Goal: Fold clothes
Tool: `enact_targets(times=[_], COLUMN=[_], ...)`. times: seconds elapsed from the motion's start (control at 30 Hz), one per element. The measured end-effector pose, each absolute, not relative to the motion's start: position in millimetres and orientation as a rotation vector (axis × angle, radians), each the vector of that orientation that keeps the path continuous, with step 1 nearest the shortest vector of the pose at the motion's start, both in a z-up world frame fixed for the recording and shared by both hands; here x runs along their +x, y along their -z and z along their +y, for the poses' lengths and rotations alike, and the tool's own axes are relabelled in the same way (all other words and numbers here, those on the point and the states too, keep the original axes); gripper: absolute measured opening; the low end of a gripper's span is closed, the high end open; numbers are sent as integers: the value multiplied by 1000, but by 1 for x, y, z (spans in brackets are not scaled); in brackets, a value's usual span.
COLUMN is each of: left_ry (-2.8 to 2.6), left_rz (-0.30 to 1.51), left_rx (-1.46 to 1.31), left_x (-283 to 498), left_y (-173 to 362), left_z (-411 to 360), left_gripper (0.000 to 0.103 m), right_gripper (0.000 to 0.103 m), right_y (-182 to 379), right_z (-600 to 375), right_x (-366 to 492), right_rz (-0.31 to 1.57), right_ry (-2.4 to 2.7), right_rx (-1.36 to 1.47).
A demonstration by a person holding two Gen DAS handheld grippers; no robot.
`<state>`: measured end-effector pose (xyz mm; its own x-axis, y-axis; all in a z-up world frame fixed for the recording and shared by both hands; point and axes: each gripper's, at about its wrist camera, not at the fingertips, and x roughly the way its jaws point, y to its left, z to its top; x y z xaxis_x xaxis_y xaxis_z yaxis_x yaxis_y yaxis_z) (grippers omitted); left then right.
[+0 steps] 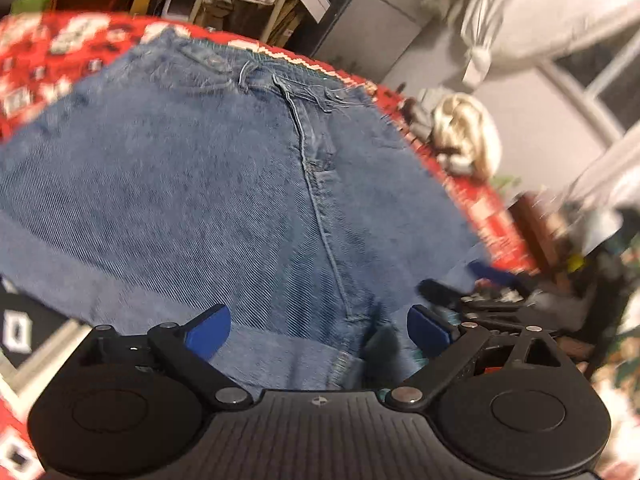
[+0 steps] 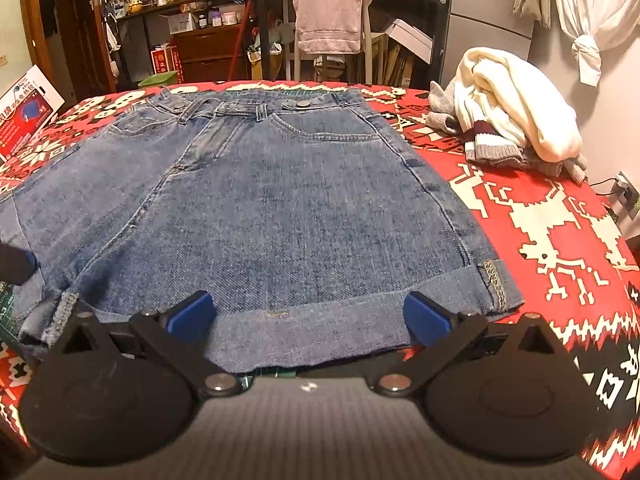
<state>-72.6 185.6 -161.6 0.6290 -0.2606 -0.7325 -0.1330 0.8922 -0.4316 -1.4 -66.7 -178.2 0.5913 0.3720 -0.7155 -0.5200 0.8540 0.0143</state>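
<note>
Denim shorts (image 2: 256,208) lie spread flat, unfolded, on the red-patterned table (image 2: 560,216); both grippers' jaws stand apart, empty, at the hem.

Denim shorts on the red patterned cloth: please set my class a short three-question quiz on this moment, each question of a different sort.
1. True or false: the denim shorts lie spread flat on the red patterned cloth.
2. Multiple choice: the right claw is A) shut on the waistband, B) open at the cuffed leg hem, C) holding the cream sweater.
3. Fill in: the shorts' waistband lies at the ___ side from the right wrist camera.

Key: 1 true; 2 B; 3 far.
</note>
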Motion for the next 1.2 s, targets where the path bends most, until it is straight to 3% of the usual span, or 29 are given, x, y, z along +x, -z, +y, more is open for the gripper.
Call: enact_targets(times=[0.17, 0.23, 0.5, 0.87, 1.0, 1.2], left_ry=[-4, -48, -77, -88, -89, -84], left_rz=[769, 726, 770, 861, 812, 719], left_rx=[-362, -289, -101, -132, 27, 17], left_x=[-74, -68, -4, 65, 52, 37], left_y=[135, 125, 132, 174, 185, 193], left_z=[188, 194, 239, 260, 247, 249], left_gripper=[97, 103, 103, 102, 103, 103], right_gripper=[103, 103, 103, 103, 103, 103], right_y=[170, 159, 129, 175, 182, 186], right_z=[-69, -75, -55, -6, -12, -16], right_x=[2, 4, 55, 136, 131, 122], right_rz=[801, 772, 726, 855, 814, 755], right_ry=[-512, -520, -532, -476, -483, -490], right_rx=[-176, -127, -161, -209, -171, -169])
